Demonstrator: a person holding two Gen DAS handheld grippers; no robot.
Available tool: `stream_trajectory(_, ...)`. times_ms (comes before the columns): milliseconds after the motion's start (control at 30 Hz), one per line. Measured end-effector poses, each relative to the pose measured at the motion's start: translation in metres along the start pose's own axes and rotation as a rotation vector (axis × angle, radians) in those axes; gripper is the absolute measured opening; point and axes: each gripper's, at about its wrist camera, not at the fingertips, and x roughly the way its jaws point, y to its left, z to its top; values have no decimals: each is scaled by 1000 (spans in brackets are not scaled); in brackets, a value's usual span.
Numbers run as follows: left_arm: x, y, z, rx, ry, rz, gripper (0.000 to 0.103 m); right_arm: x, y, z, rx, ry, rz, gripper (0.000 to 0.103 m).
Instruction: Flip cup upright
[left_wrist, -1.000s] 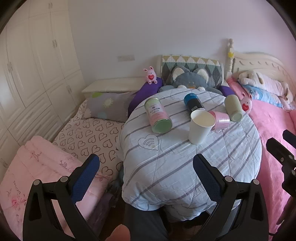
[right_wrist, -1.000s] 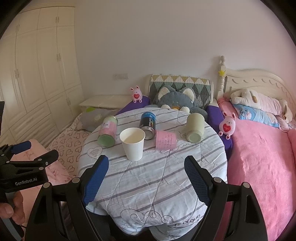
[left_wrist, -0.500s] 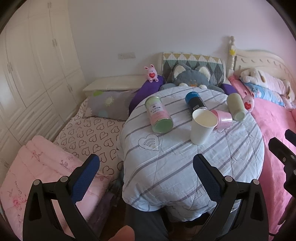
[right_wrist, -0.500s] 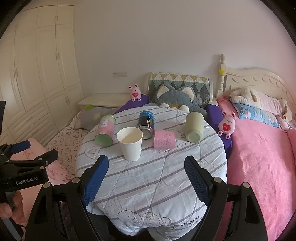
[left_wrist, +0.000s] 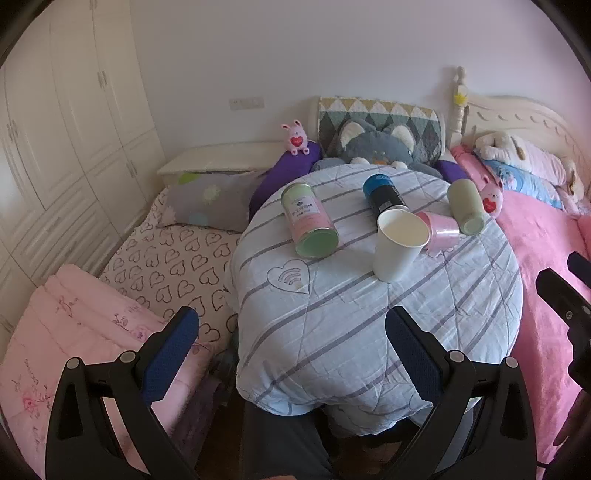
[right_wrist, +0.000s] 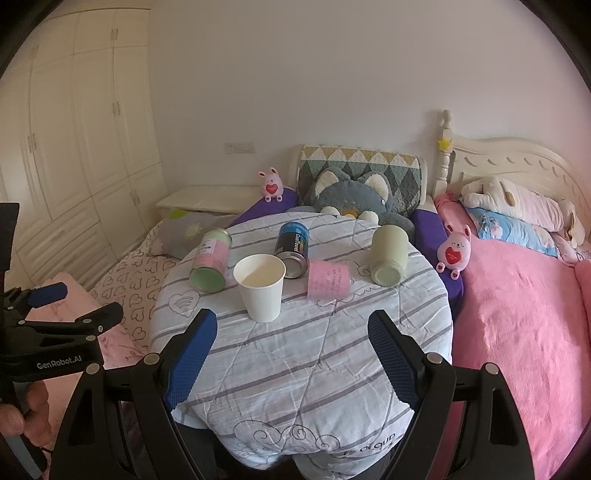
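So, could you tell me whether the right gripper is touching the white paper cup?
Apart. In the right wrist view, the right gripper is open, with striped cloth visible between its fingers and the white paper cup.

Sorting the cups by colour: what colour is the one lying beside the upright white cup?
Pink cup, seen best from the right wrist.

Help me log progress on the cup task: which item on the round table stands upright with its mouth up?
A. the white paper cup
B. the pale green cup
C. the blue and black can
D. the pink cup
A: the white paper cup stands mouth up; the other three lie on their sides.
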Motion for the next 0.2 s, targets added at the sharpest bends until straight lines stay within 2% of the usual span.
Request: stream_trajectory(200, 2, 1, 2, 5, -3, -1, 103, 1, 2, 2, -7, 3, 4, 85)
